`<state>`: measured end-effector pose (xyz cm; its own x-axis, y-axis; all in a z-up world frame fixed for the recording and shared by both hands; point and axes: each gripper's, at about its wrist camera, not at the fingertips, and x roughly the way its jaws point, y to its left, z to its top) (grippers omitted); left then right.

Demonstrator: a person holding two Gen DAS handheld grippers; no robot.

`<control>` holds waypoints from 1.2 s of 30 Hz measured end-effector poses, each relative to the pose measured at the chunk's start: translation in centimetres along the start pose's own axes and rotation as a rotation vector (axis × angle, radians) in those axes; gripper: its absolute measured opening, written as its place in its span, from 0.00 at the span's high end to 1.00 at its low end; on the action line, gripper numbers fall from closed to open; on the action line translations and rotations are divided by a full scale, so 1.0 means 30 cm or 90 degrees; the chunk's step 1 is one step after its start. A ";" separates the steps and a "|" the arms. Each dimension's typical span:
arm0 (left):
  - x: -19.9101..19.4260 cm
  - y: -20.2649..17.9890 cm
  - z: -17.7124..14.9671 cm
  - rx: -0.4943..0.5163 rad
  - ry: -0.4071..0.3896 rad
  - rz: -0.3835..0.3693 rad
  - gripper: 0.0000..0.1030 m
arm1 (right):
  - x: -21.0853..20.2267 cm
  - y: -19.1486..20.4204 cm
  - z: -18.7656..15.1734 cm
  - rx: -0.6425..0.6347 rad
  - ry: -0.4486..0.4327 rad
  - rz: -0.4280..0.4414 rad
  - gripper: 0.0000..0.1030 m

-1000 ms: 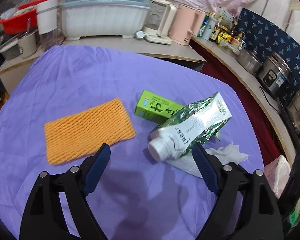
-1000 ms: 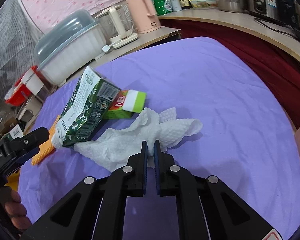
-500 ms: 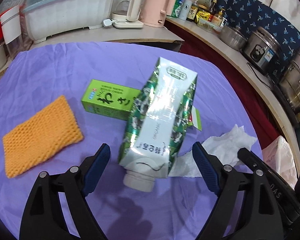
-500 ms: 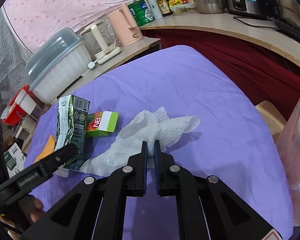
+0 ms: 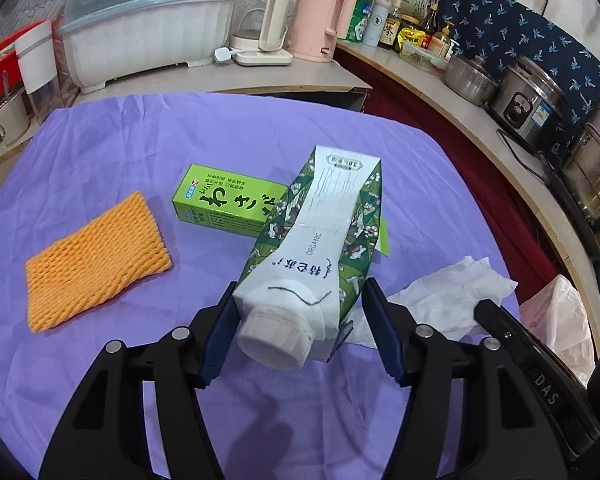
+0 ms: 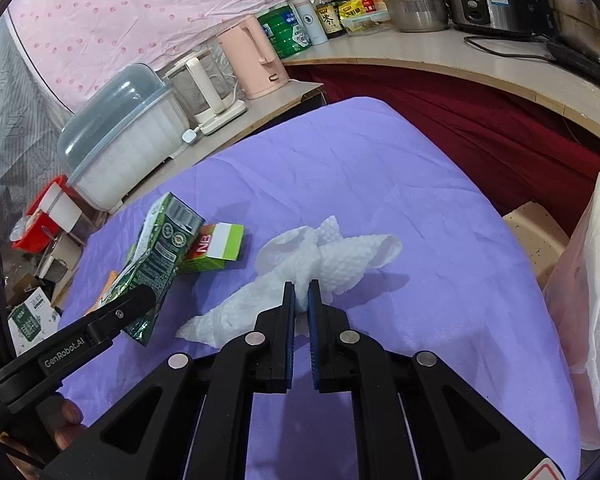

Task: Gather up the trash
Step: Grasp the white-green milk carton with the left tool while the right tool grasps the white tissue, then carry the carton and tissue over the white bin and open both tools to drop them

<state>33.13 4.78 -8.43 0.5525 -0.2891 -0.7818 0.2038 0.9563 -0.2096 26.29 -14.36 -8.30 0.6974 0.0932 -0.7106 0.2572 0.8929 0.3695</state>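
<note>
A green and white drink carton (image 5: 316, 240) lies on the purple cloth, its white cap toward me. My left gripper (image 5: 298, 300) is around its cap end; the jaws are closing and the blue pads (image 5: 220, 332) meet its two sides. In the right wrist view, that carton (image 6: 156, 256) lies under a left finger (image 6: 140, 300). My right gripper (image 6: 302, 294) is shut on a crumpled white paper towel (image 6: 332, 256), which trails onto the cloth. A small green box (image 5: 228, 200) lies against the carton, and an orange foam net (image 5: 96, 260) lies to its left.
A pale plastic bag (image 6: 588, 300) hangs open past the table's right edge, with orange bits inside. Behind the table, a counter holds a covered dish rack (image 5: 148, 28), kettles (image 5: 316, 20), bottles and steel pots (image 5: 528, 100). A dark red cloth hangs under the counter.
My left gripper came forward and right until the carton's cap end sat between its fingers, then its jaws narrowed onto it. My right gripper drew back with the towel, and the bag came into view.
</note>
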 end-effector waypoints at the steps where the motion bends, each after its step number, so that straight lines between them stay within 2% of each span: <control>1: -0.014 -0.006 -0.001 0.000 -0.002 -0.001 0.44 | -0.015 0.003 0.003 -0.001 -0.004 0.002 0.93; 14: -0.255 -0.188 -0.066 0.035 -0.037 -0.027 0.46 | -0.294 -0.031 0.010 -0.001 -0.072 0.016 0.93; 27: -0.435 -0.423 -0.151 0.090 -0.072 -0.049 0.47 | -0.557 -0.214 -0.009 0.037 -0.139 -0.004 0.93; 36: -0.498 -0.621 -0.187 0.141 -0.086 -0.078 0.47 | -0.703 -0.410 -0.008 0.082 -0.183 -0.038 0.94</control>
<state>16.53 -8.47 3.86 0.6129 -0.4192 -0.6698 0.4391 0.8854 -0.1523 8.26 -27.21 2.00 0.8341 -0.1022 -0.5421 0.3730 0.8286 0.4176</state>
